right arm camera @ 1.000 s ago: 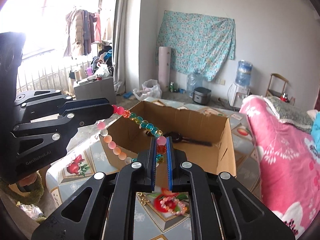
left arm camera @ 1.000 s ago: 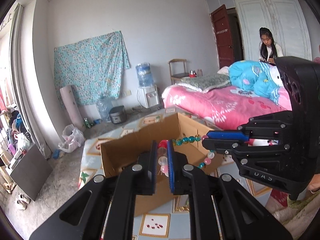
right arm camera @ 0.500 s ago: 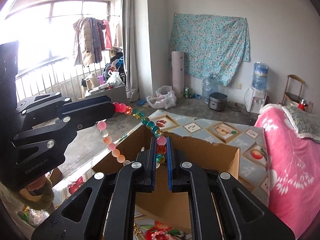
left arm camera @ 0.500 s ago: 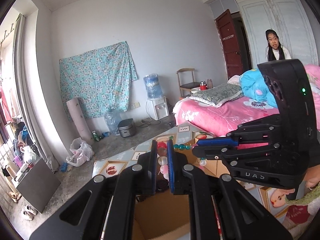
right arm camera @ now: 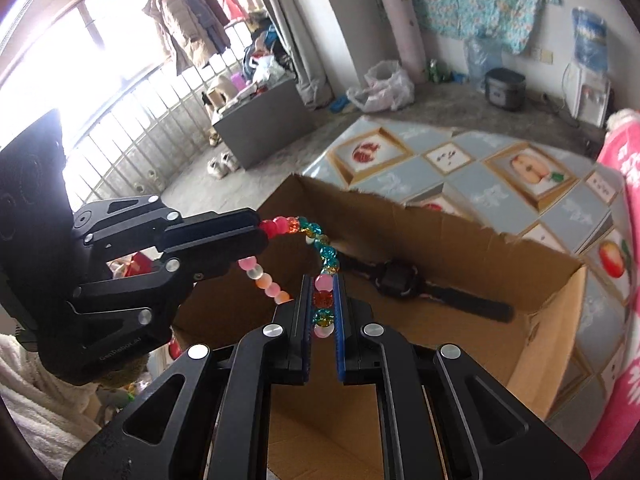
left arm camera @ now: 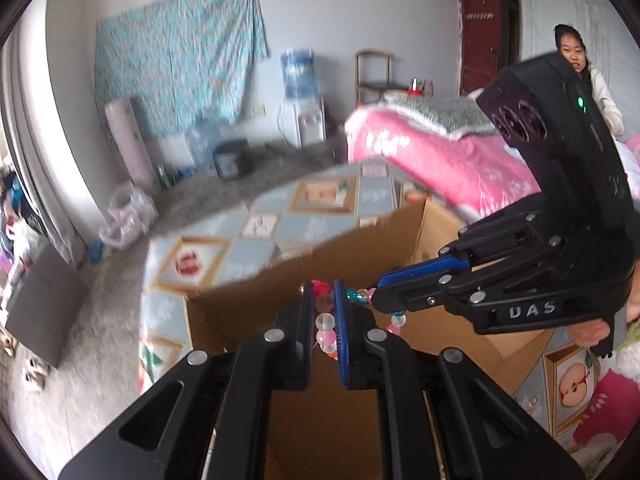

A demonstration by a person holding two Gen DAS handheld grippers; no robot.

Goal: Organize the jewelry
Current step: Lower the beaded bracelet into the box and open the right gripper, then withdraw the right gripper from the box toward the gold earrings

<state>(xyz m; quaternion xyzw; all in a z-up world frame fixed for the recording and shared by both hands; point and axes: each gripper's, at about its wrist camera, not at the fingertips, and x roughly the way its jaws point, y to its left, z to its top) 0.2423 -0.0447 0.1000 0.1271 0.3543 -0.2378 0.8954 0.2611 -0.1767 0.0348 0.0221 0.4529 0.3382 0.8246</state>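
A bracelet (right arm camera: 327, 254) of pink, red and teal beads hangs between both grippers above an open cardboard box (right arm camera: 460, 236). My right gripper (right arm camera: 323, 280) is shut on one part of the strand. My left gripper (right arm camera: 261, 235) comes in from the left, shut on the red end. In the left wrist view, the left gripper (left arm camera: 323, 292) pinches pale and pink beads of the bracelet (left arm camera: 323, 322). There the right gripper (left arm camera: 379, 291) enters from the right, over the box (left arm camera: 360, 248). A black wristwatch (right arm camera: 394, 280) lies on the box floor.
The box stands on a table with a fruit-patterned cloth (right arm camera: 520, 168). A bed with a pink cover (left arm camera: 440, 160) is on the right, and a person (left arm camera: 576, 56) sits behind it. A water dispenser (left arm camera: 300, 92), bags and a grey cabinet (right arm camera: 260, 124) stand on the floor.
Both grippers have tilted downward and moved lower over the box with the bracelet still between them. The box floor and the watch have come back into the right wrist view.
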